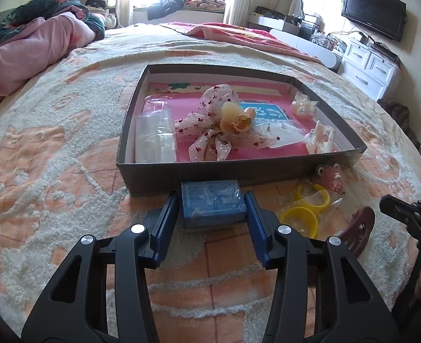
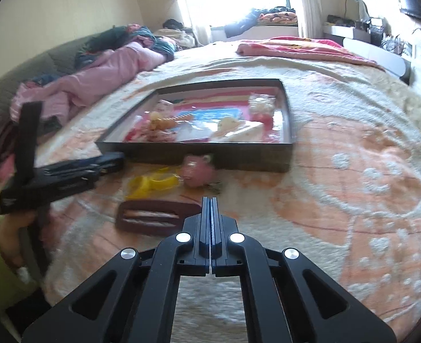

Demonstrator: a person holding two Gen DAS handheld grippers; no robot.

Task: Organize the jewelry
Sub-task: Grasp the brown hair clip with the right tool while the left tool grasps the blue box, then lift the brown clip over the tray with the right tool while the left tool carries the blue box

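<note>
Right view blurred — clip (image 2: 156, 217) lies crosswise, right hand-held gripper (image 2: 210, 208) clenched, empty. Left hand-held gripper (image 1: 212, 203) grasping blue box (image 1: 212, 203).

Noted a peach-and-cream bedspread (image 1: 67, 148) with raised cream swirls. The tray (image 1: 182, 180) had dark grey walls and a pink floor; in it I saw a sheer bow (image 1: 210, 131) dotted dark red and a peach clip (image 1: 237, 117). At the tray's near edge sat a blue box (image 1: 212, 203) with a pale print, yellow bangles (image 1: 304, 211), a pink frog-eyed charm (image 1: 334, 178), and a maroon hair clip (image 2: 156, 217).
</note>
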